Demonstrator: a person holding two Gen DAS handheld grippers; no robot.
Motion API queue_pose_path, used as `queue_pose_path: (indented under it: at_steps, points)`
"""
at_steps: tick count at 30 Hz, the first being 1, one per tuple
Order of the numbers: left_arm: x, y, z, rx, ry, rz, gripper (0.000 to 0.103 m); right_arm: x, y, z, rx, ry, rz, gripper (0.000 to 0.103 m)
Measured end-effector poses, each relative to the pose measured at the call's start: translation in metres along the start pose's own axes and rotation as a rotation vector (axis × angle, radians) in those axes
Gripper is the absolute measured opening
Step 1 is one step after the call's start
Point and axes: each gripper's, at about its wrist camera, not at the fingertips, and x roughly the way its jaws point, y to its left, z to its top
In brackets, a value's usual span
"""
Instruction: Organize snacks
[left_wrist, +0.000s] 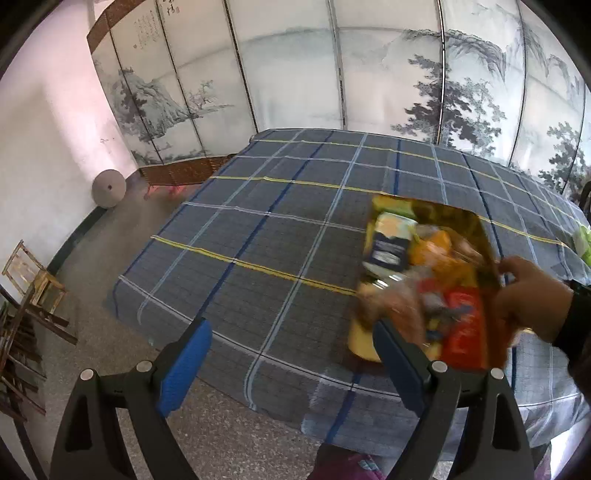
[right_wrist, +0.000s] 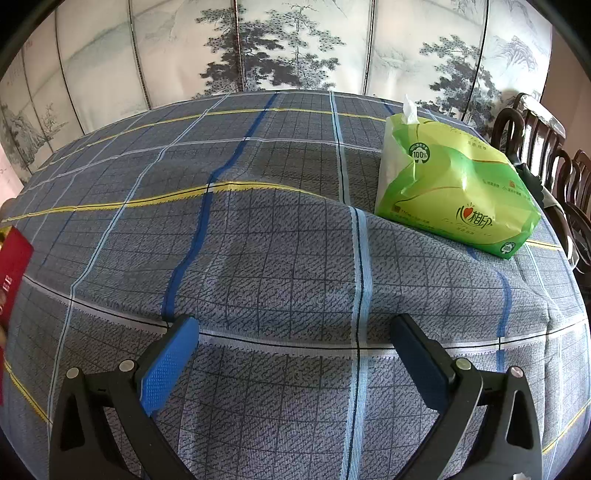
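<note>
The organizing looks barely begun, judging by how things lie. A gold tray (left_wrist: 476, 236) heaped with snacks (left_wrist: 424, 280) is tilted above the near right part of the worktop (left_wrist: 258, 229), held by a bare hand (left_wrist: 532, 295) at its right rim; the picture is blurred there, so individual packets are hard to tell apart, though a red pack (left_wrist: 465, 325), an orange one and a dark blue and white one show. None of the snacks lies sorted on the plaid cloth, so all the sorting remains.

The left hand-held gripper (left_wrist: 291, 365) hangs over the near edge of the worktop with its blue-padded fingers spread wide and nothing between them; its right finger appears in front of the tray, but whether they touch I cannot tell. The right hand-held gripper (right_wrist: 295, 362) is likewise wide and empty, poised over the near edge above bare cloth. A green tissue pack (right_wrist: 450, 184) sits toward the far right corner, well apart from both. A sliver of the red pack shows at the left edge of the right wrist view.
</note>
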Motion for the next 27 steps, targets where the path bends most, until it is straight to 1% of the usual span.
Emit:
queue_pose_path:
  at_steps: [6,12,19,27]
  points:
    - [-0.006,-0.005,-0.002,0.012,-0.023,-0.023,0.091,0.0,0.0,0.0,0.0,0.0,0.0,0.103]
    - [0.001,-0.012,0.0,0.011,-0.004,-0.057,0.091,0.0,0.001,0.0,0.0,0.0,0.0,0.103]
    - [0.009,-0.014,-0.001,0.017,0.011,-0.058,0.091,0.001,0.001,0.0,0.0,0.0,0.0,0.103]
    - [0.012,-0.017,-0.002,0.032,0.007,-0.04,0.091,0.0,0.001,0.0,0.0,0.0,0.0,0.103]
